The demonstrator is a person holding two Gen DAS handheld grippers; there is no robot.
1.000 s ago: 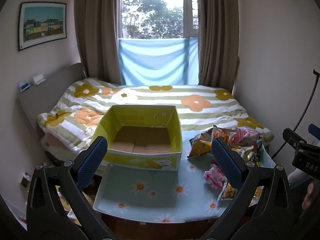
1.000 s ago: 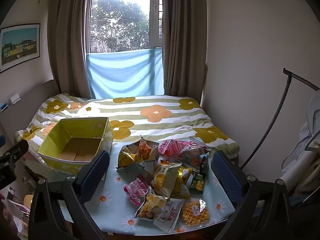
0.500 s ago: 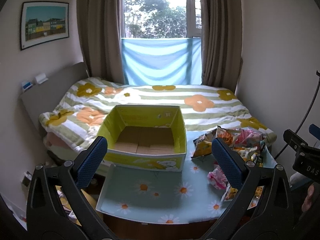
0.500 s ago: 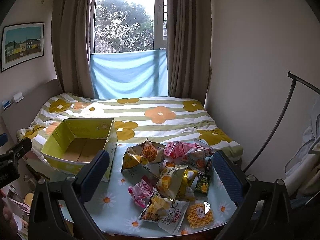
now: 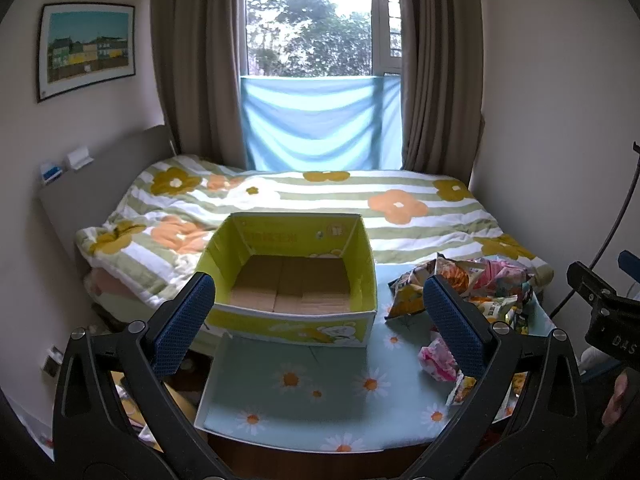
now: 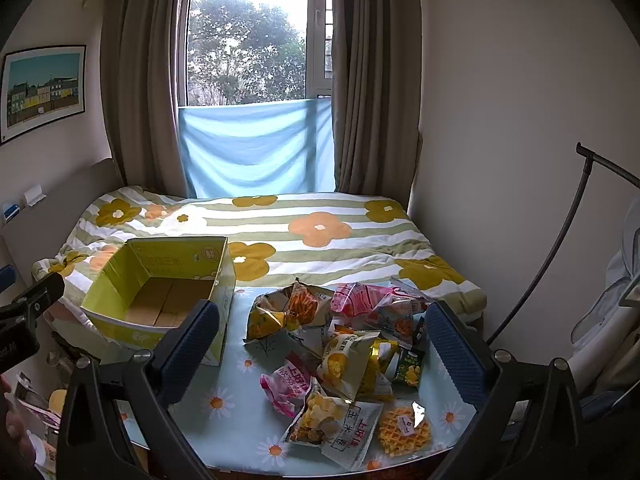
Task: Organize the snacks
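Observation:
An empty yellow-green cardboard box point(image 5: 292, 280) point(image 6: 160, 280) stands on the left half of a small table with a daisy-print cloth point(image 5: 320, 392) point(image 6: 240, 420). A heap of snack packets point(image 6: 344, 344) point(image 5: 472, 292) covers the table's right half: a pink packet point(image 6: 286, 388), a waffle pack point(image 6: 404, 426), a chips bag point(image 6: 288, 310). My left gripper point(image 5: 318, 300) hangs open in front of the box, above the table's near edge. Over the snack heap, my right gripper point(image 6: 322, 330) is open too. Neither holds anything.
A bed with a striped floral quilt point(image 5: 320, 208) lies right behind the table. A wall and a black curved stand point(image 6: 560, 240) are on the right. Clutter sits on the floor left of the table point(image 6: 36, 420). A curtained window point(image 6: 256, 60) is at the back.
Both grippers have drifted slightly left and up, so the box, table and snacks sit a little further right and lower in each view. Both stay open.

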